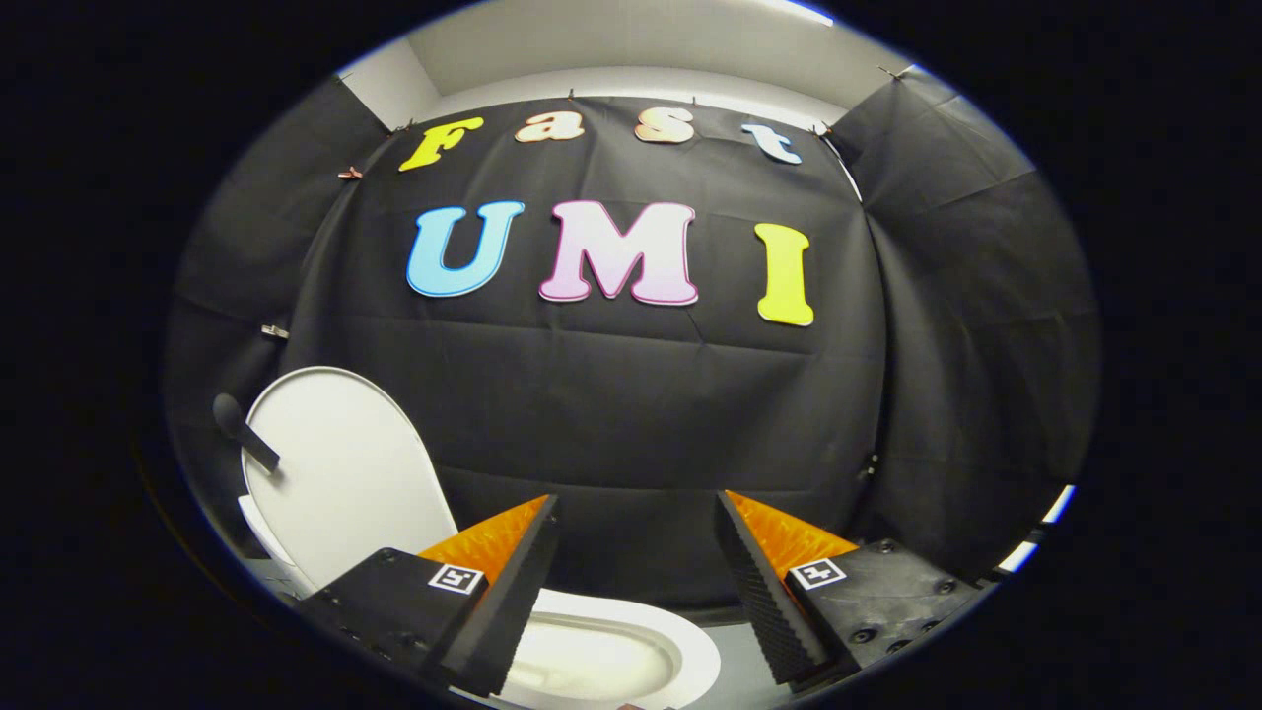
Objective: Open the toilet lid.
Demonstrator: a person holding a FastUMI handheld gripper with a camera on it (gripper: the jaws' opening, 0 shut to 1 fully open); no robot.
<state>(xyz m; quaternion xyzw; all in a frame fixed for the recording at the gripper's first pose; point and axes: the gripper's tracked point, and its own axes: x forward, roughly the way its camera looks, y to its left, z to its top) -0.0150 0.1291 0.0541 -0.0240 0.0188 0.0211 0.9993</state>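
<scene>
The white toilet lid (340,473) stands raised, leaning back to the left of my fingers, with a small dark knob-like handle (242,431) sticking out from its left edge. Below it the white seat and bowl (611,656) lie open, partly behind my left finger and reaching into the gap between the fingers. My gripper (636,523) is open, fingers wide apart with nothing between them, raised above the bowl and apart from the lid.
Black cloth walls close the booth behind the toilet and on both sides. A strip of light floor (735,656) shows to the right of the bowl. White wall and ceiling (631,49) show above the cloth.
</scene>
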